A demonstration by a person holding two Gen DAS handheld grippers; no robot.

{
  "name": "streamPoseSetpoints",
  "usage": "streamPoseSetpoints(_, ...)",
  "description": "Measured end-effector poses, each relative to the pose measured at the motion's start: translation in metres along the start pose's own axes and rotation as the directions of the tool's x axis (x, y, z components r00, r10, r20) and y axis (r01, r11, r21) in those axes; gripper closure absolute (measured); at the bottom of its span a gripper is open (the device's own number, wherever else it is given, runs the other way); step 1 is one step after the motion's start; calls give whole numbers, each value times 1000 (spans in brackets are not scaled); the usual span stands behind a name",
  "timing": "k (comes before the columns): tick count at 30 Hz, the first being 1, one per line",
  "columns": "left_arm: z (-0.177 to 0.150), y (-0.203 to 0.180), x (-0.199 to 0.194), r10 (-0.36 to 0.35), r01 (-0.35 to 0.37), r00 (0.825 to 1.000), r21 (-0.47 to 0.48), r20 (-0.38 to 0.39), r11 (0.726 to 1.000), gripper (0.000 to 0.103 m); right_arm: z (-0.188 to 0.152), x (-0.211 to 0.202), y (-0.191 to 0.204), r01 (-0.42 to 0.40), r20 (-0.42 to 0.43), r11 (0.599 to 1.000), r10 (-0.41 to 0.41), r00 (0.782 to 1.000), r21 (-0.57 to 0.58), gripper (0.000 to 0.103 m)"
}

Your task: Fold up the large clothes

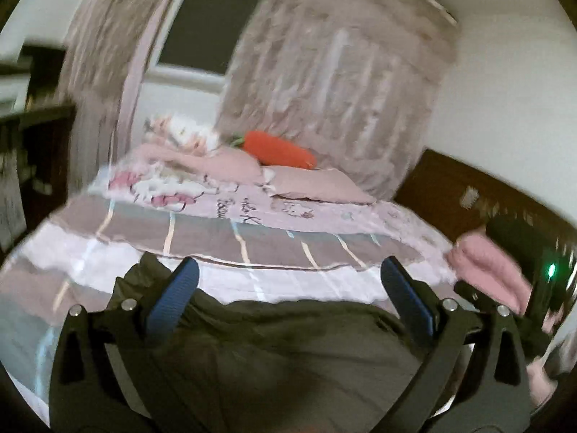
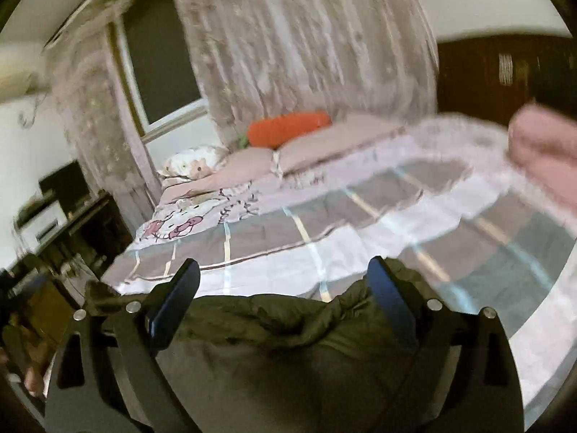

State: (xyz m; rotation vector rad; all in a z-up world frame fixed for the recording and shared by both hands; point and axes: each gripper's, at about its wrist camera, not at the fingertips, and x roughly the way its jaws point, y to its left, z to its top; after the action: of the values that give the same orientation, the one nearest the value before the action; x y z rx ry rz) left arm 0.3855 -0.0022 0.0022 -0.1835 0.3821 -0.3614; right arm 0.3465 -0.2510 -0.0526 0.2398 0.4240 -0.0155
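A dark olive-green garment [image 1: 288,339] lies on the bed under my left gripper [image 1: 288,281], whose blue-padded fingers [image 1: 173,299] stand wide apart over the cloth's far edge. In the right wrist view the same garment [image 2: 288,324] is bunched between and below the wide-apart fingers [image 2: 389,299] of my right gripper [image 2: 285,285]. Neither gripper pinches the cloth. Both views are blurred by motion.
The bed has a plaid quilt [image 1: 223,245] [image 2: 360,223], a pink cartoon blanket [image 1: 202,195], pink pillows [image 2: 324,140] and an orange carrot plush [image 1: 277,149] [image 2: 288,128]. Curtains and a window stand behind. Dark furniture [image 2: 72,223] is left; a pink cloth [image 1: 487,274] right.
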Motion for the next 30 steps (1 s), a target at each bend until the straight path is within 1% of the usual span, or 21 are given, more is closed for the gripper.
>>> streamPoseSetpoints(1,-13,-9,-4,2,-1,1000,36,-15,999,2,-7,-1,5,-2,-21,1000,2,1000,-21,6)
streamPoseSetpoints(2,-27,-23,-4,18,-15,999,93,-28,996,2,-21,2,13,-14,-69,999,12,998,-36,6)
streamPoseSetpoints(3,-43,-32,1,48,-42,998,145,-41,989,2,-32,7,17,-28,-106,999,24,994,-38,6)
streamPoseSetpoints(4,-56,-36,12,82,-67,993,181,-79,981,2,-46,19,21,-41,-170,998,34,985,-39,6)
streamPoseSetpoints(6,-73,-38,34,113,-81,980,186,-164,979,2,-62,43,23,-23,-264,999,14,964,-33,6)
streamPoseSetpoints(8,-83,-26,62,162,-124,959,172,-233,977,2,-64,74,10,4,-346,999,7,938,32,6)
streamPoseSetpoints(10,-81,-19,90,192,-145,939,178,-286,973,2,-51,95,8,26,-371,999,-16,929,21,6)
streamPoseSetpoints(12,-69,-19,118,226,-162,926,222,-301,962,2,-36,114,17,33,-365,997,-57,929,-72,6)
streamPoseSetpoints(14,-61,-16,147,260,-181,914,259,-313,949,2,-26,142,30,49,-346,979,-117,931,-200,5)
streamPoseSetpoints(15,-61,-13,162,278,-193,904,269,-325,944,2,-25,157,33,66,-345,970,-146,927,-234,6)
streamPoseSetpoints(16,-60,-9,170,288,-201,897,271,-335,941,2,-25,166,33,72,-348,969,-154,925,-236,5)
streamPoseSetpoints(17,-65,3,187,313,-227,878,261,-361,938,2,-25,178,32,72,-354,974,-146,924,-215,6)
streamPoseSetpoints(18,-71,12,195,316,-241,872,234,-374,942,2,-25,190,31,65,-362,979,-132,923,-192,5)
streamPoseSetpoints(19,-76,20,197,311,-250,872,203,-378,947,2,-26,197,31,58,-367,982,-122,922,-181,5)
streamPoseSetpoints(21,-92,41,197,291,-269,890,113,-350,957,2,-29,212,37,35,-381,984,-100,919,-174,5)
streamPoseSetpoints(22,-98,46,195,299,-282,897,98,-326,954,2,-31,213,40,35,-378,982,-104,920,-185,5)
streamPoseSetpoints(24,-103,45,199,315,-292,892,119,-323,949,2,-39,215,49,60,-346,968,-144,927,-242,5)
streamPoseSetpoints(25,-103,44,205,324,-292,883,142,-340,946,2,-44,216,50,81,-330,962,-168,929,-262,5)
streamPoseSetpoints(27,-101,41,211,326,-272,873,191,-362,943,2,-47,221,45,86,-338,966,-168,926,-243,3)
streamPoseSetpoints(29,-99,46,210,303,-235,877,218,-372,947,2,-49,223,33,58,-367,981,-124,922,-184,2)
streamPoseSetpoints(30,-97,52,208,283,-213,884,218,-372,952,2,-50,223,28,46,-374,986,-104,922,-161,2)
